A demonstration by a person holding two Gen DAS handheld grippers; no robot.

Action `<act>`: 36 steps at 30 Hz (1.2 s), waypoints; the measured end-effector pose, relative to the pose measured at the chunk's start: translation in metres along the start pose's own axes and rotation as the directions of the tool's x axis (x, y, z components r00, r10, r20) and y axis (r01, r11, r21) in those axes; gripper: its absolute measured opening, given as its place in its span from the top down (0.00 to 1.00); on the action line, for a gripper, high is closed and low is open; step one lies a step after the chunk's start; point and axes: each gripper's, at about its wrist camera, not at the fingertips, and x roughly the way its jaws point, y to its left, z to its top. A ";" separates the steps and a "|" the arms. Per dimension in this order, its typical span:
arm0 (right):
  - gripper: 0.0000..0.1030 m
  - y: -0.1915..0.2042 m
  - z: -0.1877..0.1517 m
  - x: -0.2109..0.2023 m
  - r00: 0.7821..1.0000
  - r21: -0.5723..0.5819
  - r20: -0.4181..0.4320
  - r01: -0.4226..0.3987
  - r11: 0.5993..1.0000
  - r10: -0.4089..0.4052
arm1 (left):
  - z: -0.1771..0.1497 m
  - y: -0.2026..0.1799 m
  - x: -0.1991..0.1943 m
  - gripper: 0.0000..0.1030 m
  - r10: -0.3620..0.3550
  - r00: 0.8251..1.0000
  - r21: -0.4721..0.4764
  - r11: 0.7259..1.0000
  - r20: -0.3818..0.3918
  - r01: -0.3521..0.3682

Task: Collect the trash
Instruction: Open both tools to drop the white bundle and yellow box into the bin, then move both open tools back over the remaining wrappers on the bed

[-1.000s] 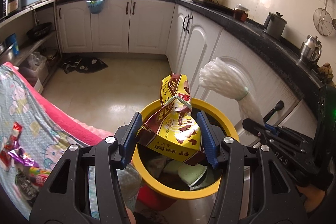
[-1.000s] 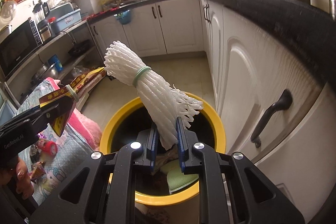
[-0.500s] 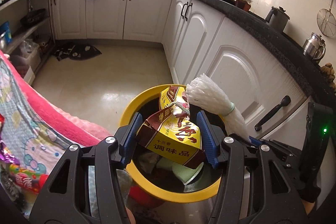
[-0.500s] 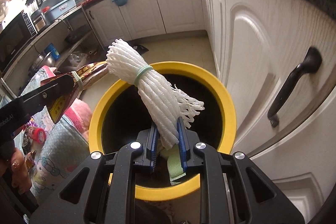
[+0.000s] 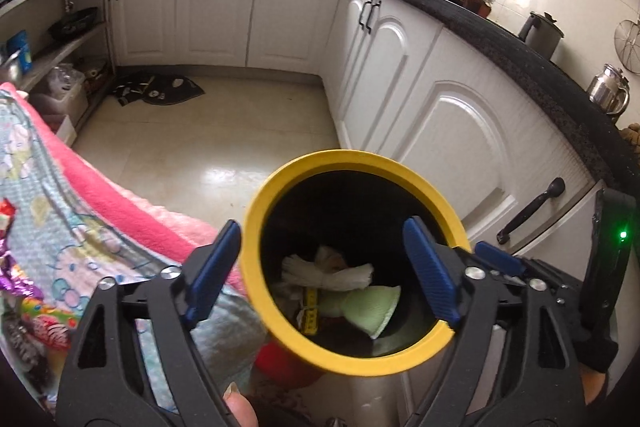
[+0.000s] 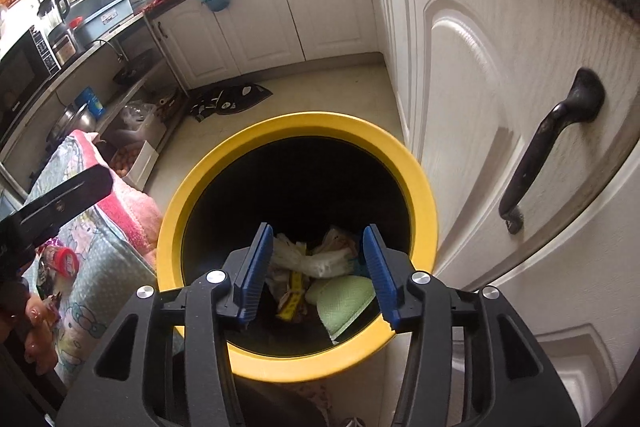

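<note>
Both of your grippers have just let go: the left gripper [image 5: 320,267] had the yellow-and-brown seasoning packet clamped over the bin a second ago, and the right gripper [image 6: 316,267] was pinching the white foam net. Now the jaws of both have just been opening and stand apart with nothing between them. The yellow-rimmed bin [image 5: 256,211] sits directly below both, against the white cabinet door [image 5: 460,131]. The white foam net [image 5: 328,273] lies inside on top of the heap, beside a pale green pad [image 5: 372,309]. A yellow strip [image 5: 310,311] under the net is probably the packet's edge, though you cannot tell for sure in the dark of the bin. So these 2 pieces count as collected, and both grippers are free for the next pick. By count: 1 bin, 2 grippers, 1 net, 1 green pad. On the blanket-covered surface to your left, the left wrist view shows several bright wrappers [image 5: 40,323] in a loose cluster at the frame edge, too crowded to number exactly, so the task looks unfinished.
</note>
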 end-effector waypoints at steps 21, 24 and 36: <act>0.25 0.029 0.012 -0.048 0.988 -0.042 0.157 -0.003 0.999 0.010 | -0.005 0.046 -0.080 0.11 0.118 0.984 -0.104 0.989 0.130 -0.105; 0.25 0.036 0.012 -0.054 0.986 -0.053 0.167 -0.009 0.999 0.018 | -0.005 0.050 -0.090 0.11 0.128 0.981 -0.115 0.987 0.145 -0.112; 0.25 0.069 0.012 -0.076 0.975 -0.111 0.210 -0.045 0.993 0.068 | -0.012 0.068 -0.125 0.11 0.154 0.968 -0.153 0.980 0.197 -0.125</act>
